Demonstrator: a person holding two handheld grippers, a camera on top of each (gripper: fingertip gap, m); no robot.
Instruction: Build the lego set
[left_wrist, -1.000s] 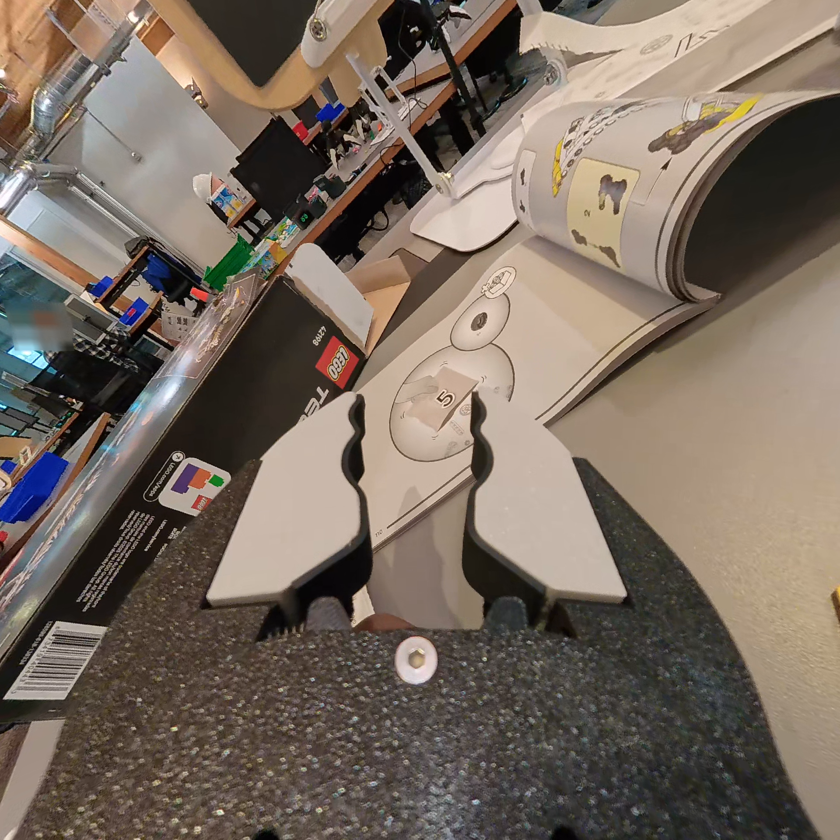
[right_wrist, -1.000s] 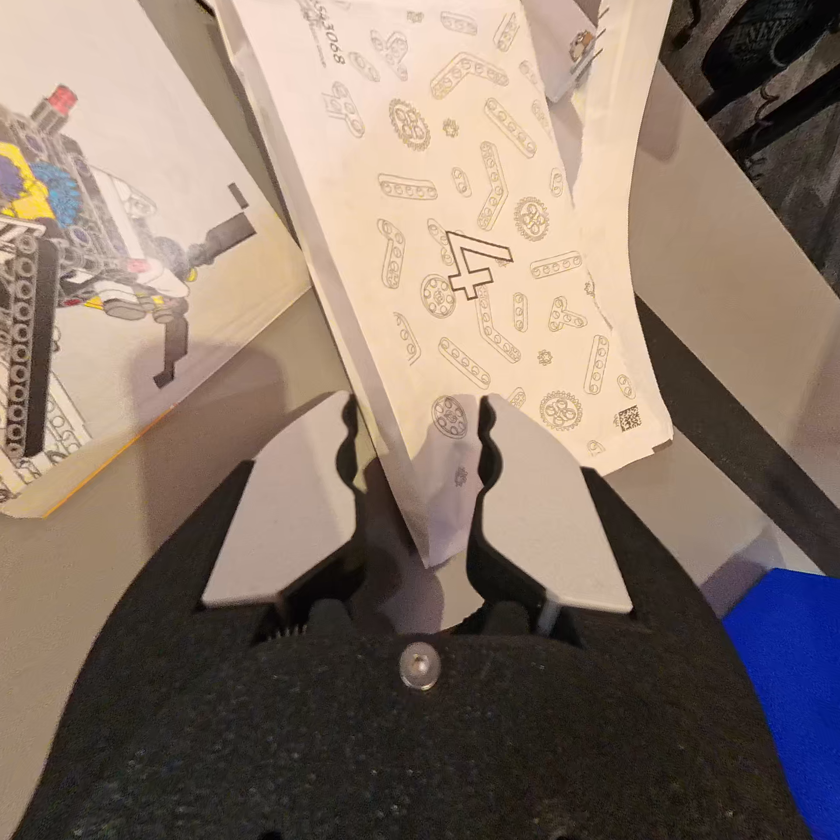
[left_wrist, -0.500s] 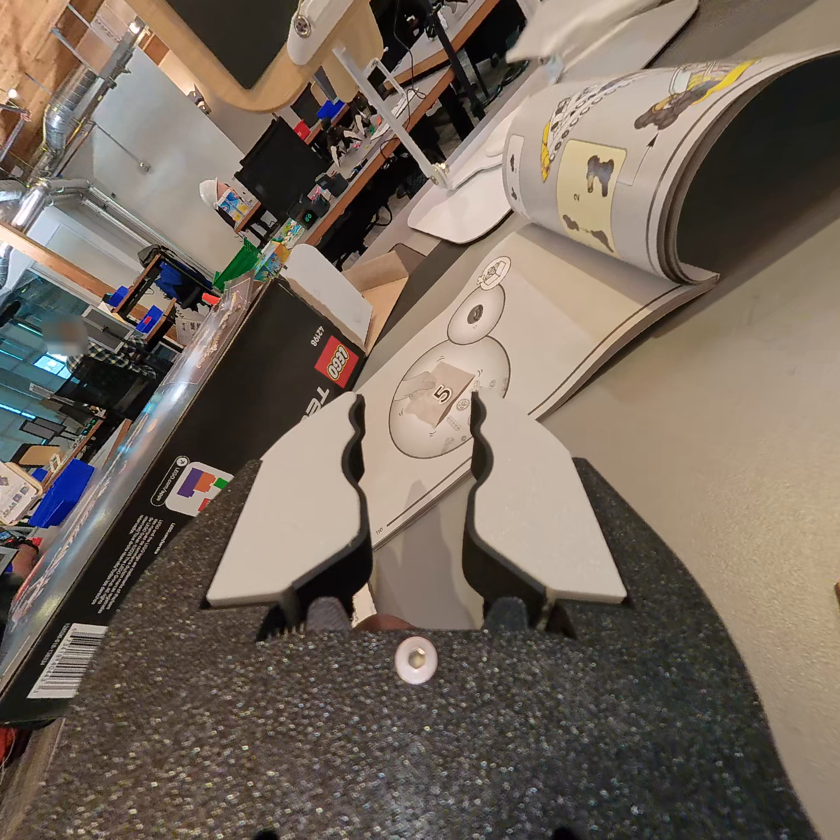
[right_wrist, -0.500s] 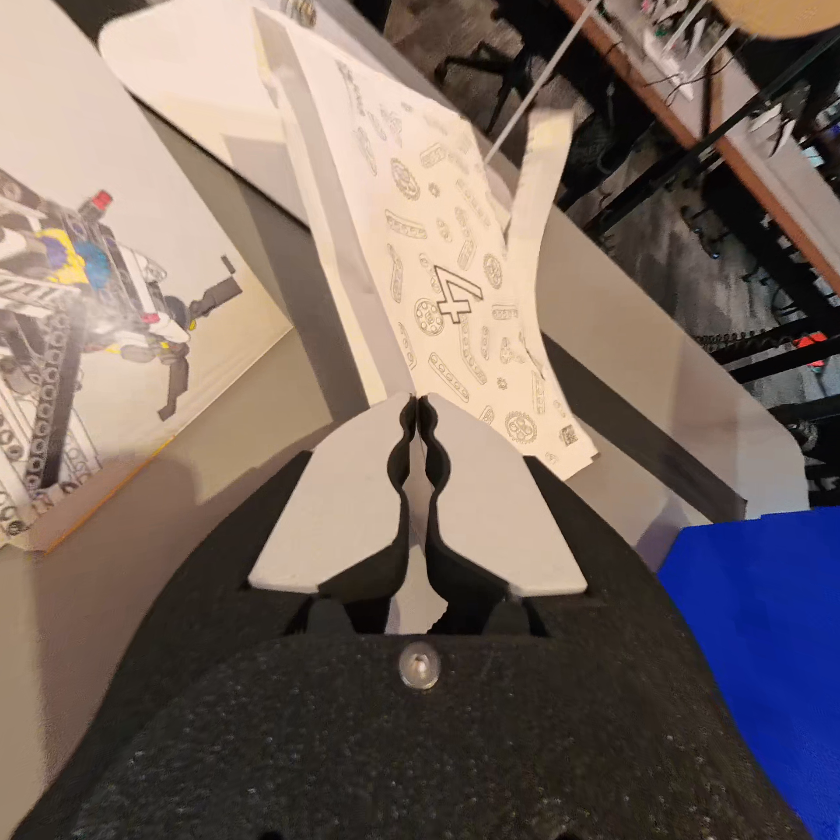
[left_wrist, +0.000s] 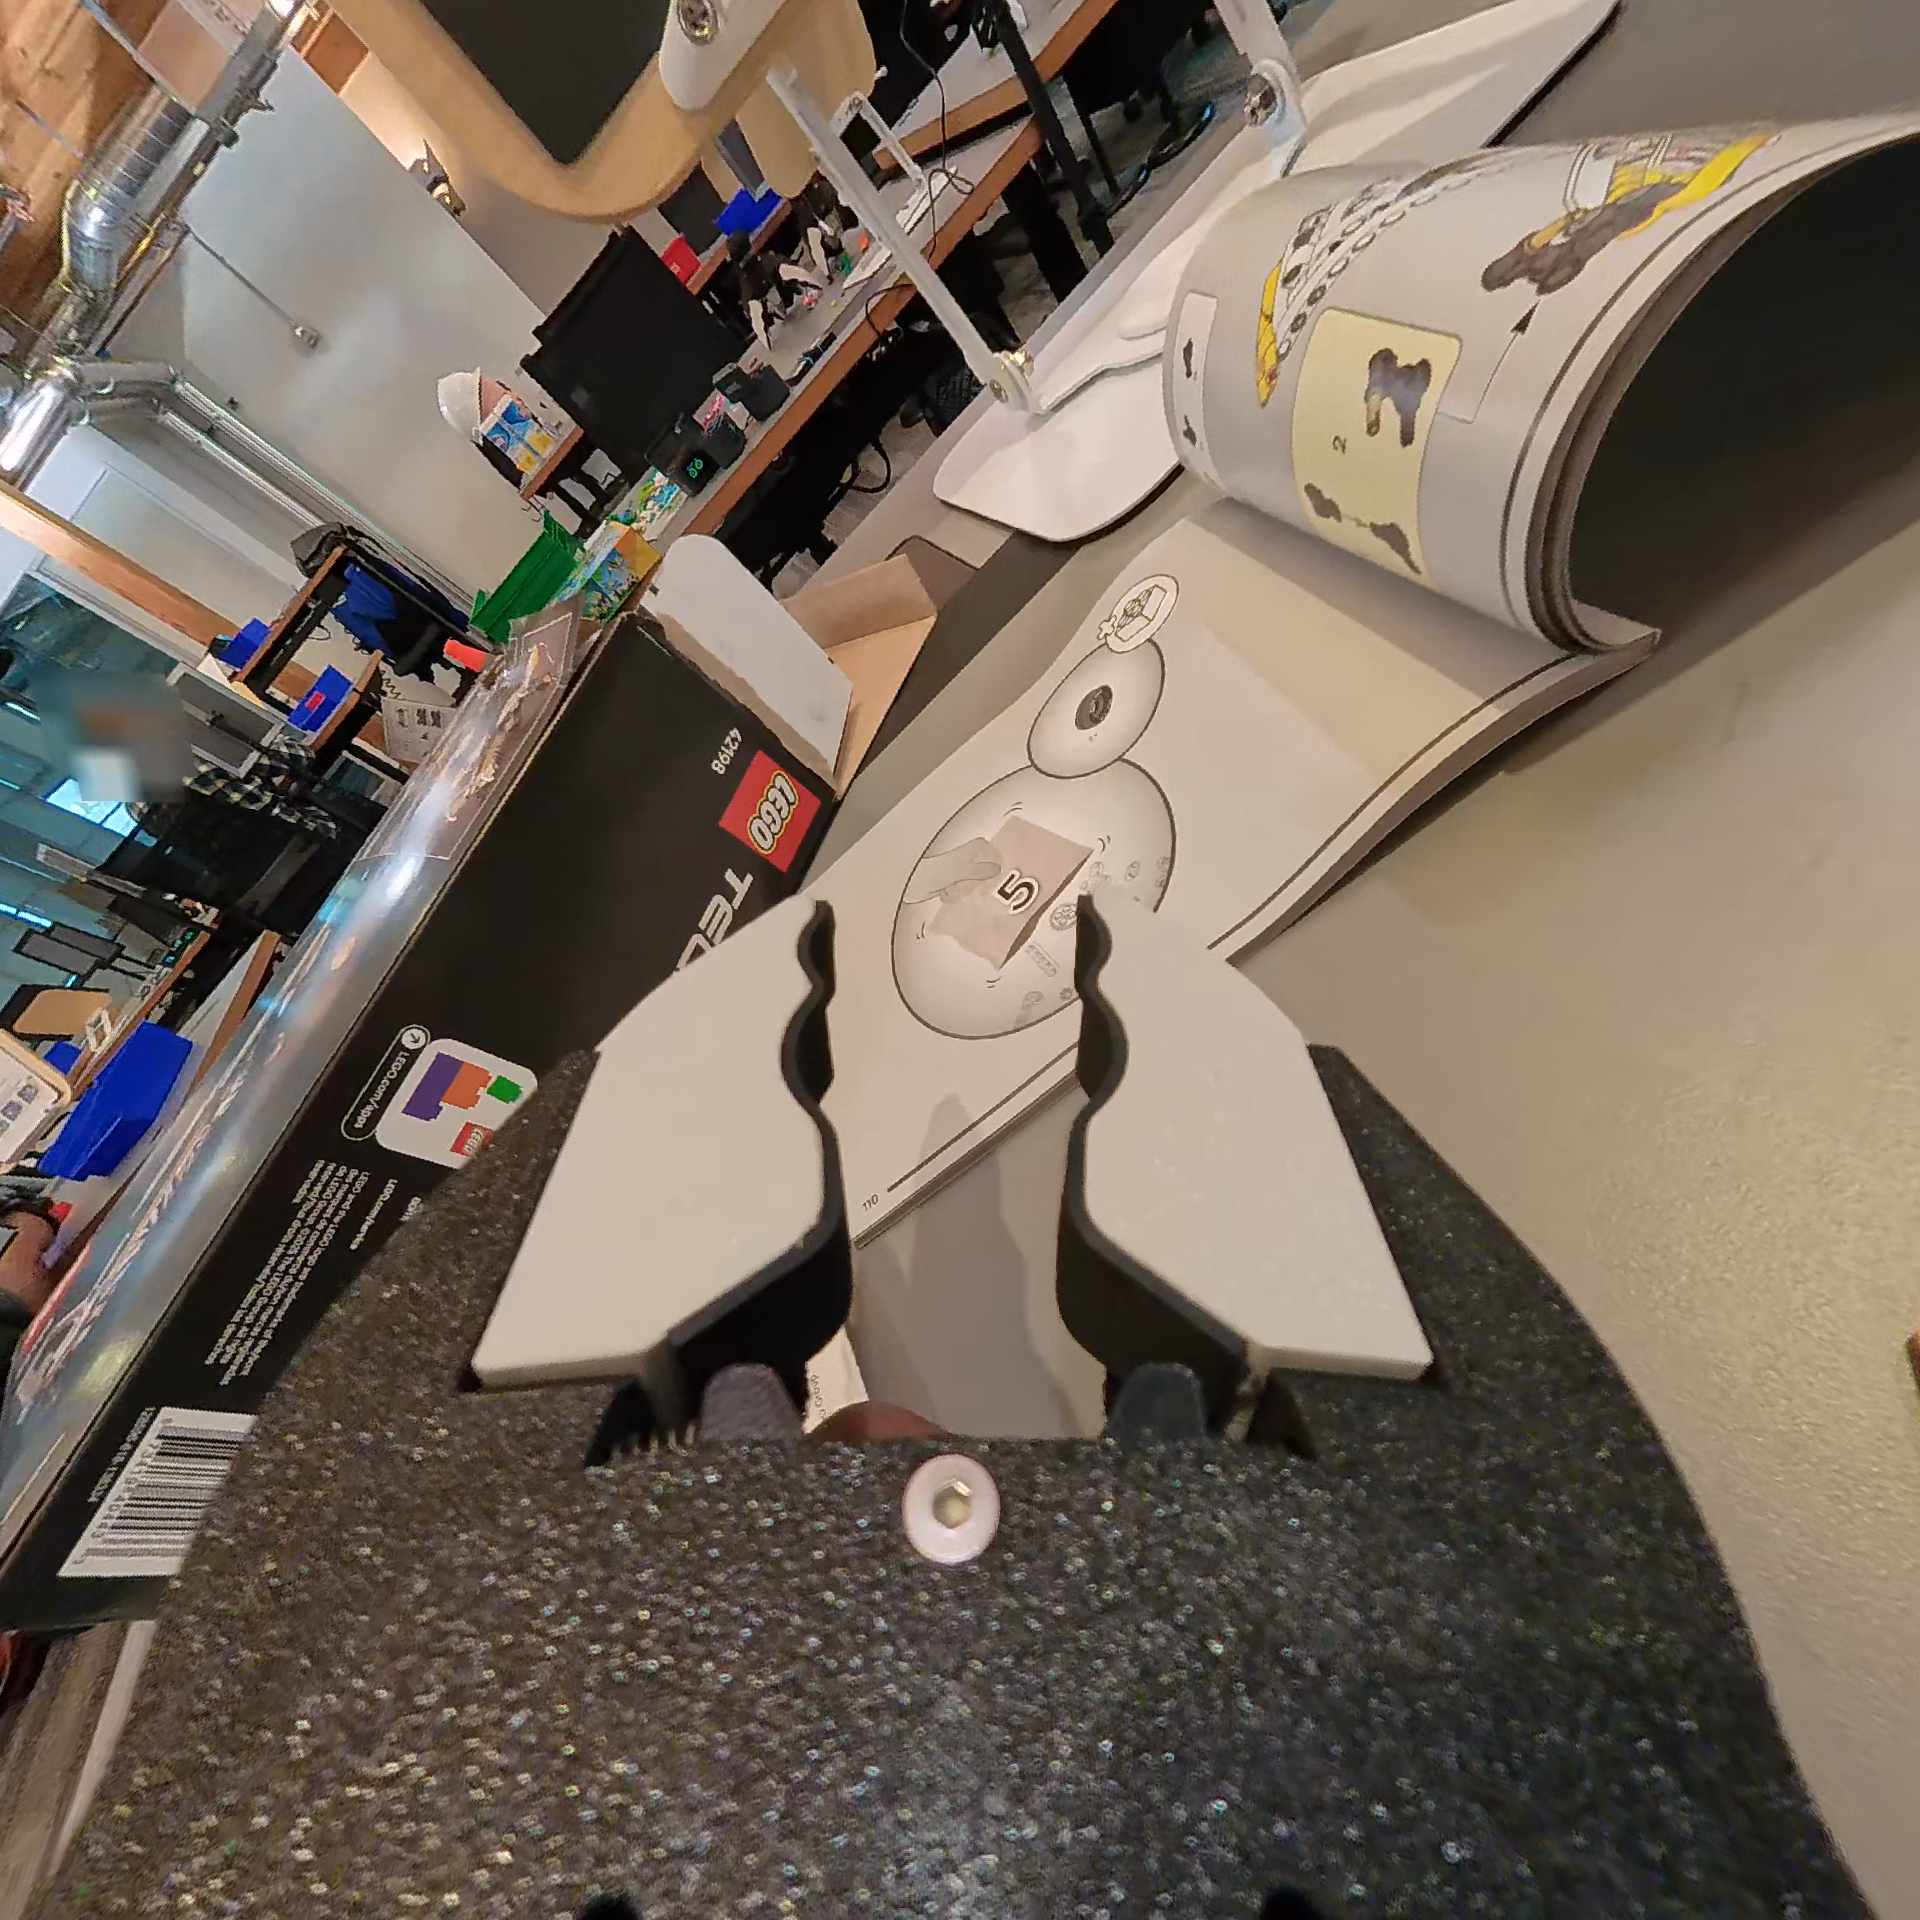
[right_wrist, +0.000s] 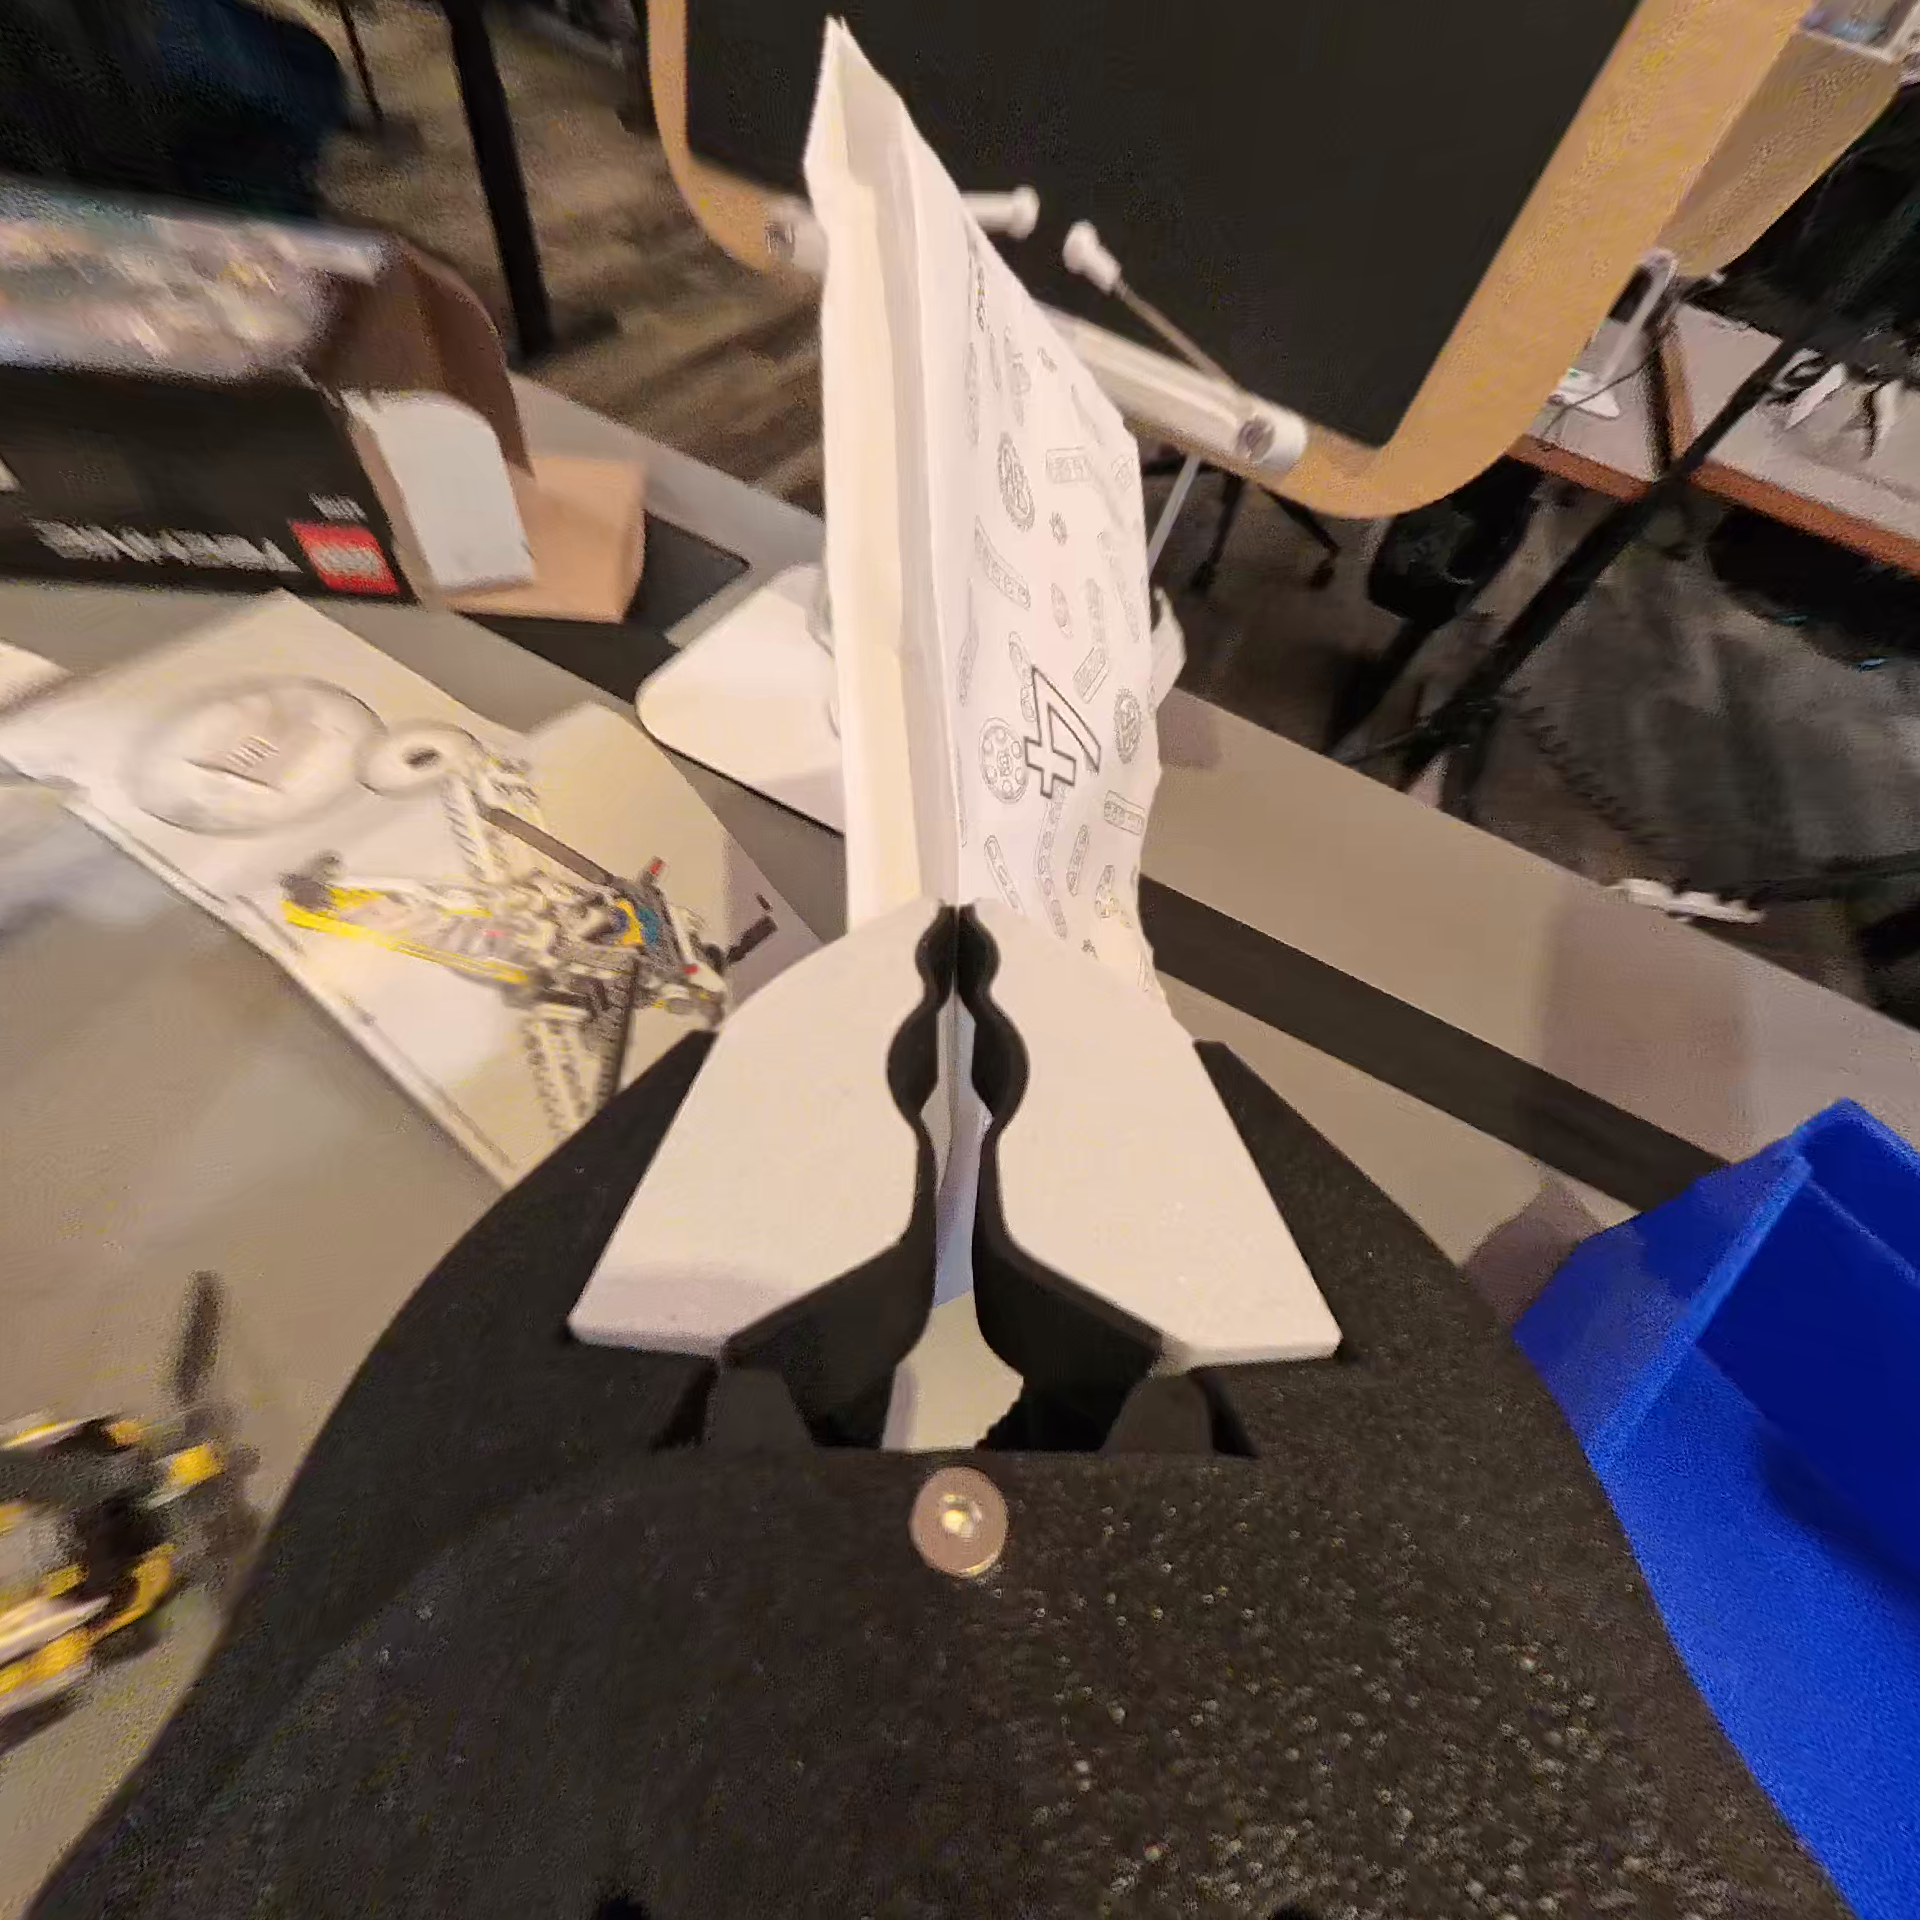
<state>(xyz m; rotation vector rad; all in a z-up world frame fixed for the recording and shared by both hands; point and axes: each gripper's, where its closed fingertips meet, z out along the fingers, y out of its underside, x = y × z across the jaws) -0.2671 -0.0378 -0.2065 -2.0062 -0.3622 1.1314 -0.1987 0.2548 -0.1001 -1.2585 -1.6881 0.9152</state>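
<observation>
My right gripper (right_wrist: 956, 920) is shut on the lower edge of a white paper bag (right_wrist: 1039, 623) printed with small part outlines and a large numeral. The bag stands up from the pads, lifted above the grey table (right_wrist: 208, 1143). My left gripper (left_wrist: 951, 914) is open with nothing between its fingers. It hovers low over the near corner of an open instruction booklet (left_wrist: 1195, 790) that lies on the table (left_wrist: 1610, 1039). The booklet's far pages (left_wrist: 1455, 364) curl upward. The booklet also shows in the right wrist view (right_wrist: 416, 831).
A black toy-set box (left_wrist: 468, 987) lies left of the booklet, and shows at upper left in the right wrist view (right_wrist: 187, 488). A blue bin (right_wrist: 1766, 1351) sits at the right. A yellow-and-black built model (right_wrist: 94, 1538) lies at lower left. A white lamp base (left_wrist: 1060, 468) stands behind the booklet. The grippers' ends are close to 30 centimeters from one another.
My right gripper closed on the paper bag's edge and lifted it off the table, swinging it upright. My left gripper stayed open and nearly still over the booklet.
</observation>
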